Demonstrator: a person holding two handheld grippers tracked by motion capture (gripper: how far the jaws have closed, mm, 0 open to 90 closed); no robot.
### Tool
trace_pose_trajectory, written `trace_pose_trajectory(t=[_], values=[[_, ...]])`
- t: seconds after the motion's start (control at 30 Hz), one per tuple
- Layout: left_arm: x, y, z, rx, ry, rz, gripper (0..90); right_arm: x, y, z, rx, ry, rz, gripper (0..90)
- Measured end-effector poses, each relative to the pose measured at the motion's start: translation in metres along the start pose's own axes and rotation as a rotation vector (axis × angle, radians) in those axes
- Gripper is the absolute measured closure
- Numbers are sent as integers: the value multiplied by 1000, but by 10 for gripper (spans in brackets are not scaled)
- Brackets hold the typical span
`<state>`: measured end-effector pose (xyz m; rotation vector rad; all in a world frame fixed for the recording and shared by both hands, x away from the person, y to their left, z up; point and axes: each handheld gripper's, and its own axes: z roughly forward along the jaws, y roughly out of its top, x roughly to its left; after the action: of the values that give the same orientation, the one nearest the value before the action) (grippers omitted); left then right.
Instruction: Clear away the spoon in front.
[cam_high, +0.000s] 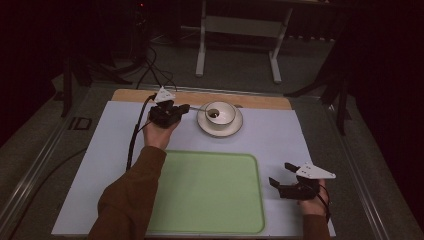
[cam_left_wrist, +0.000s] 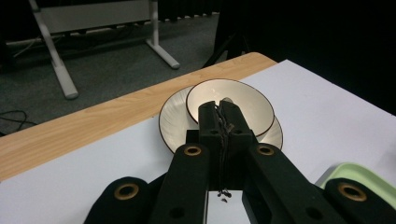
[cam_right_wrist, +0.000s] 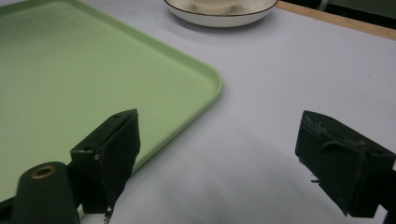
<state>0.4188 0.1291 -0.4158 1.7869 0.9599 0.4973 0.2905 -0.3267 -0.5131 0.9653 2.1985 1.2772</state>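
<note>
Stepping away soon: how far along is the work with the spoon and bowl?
Done: left tool is shut on the spoon, tip in the bowl. In hand: apparently taking it out. Left: everything else; the green tray holds nothing, right tool rests open.

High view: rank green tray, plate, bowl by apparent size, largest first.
1. green tray, by far the largest.
2. plate, its rim showing all round the bowl.
3. bowl, sitting on the plate.
The tray lies nearer the camera, but the gap is too big to matter.
</note>
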Motion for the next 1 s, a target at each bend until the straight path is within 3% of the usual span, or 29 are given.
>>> trace_pose_trajectory(t=[0.5, 1.0], values=[[-2, 3, -20, -2, -3, 35, 894, 0, 0, 0, 0, 0, 1, 137], [4, -7, -38, -6, 7, 22, 894, 0, 0, 0, 2, 0, 0, 137]])
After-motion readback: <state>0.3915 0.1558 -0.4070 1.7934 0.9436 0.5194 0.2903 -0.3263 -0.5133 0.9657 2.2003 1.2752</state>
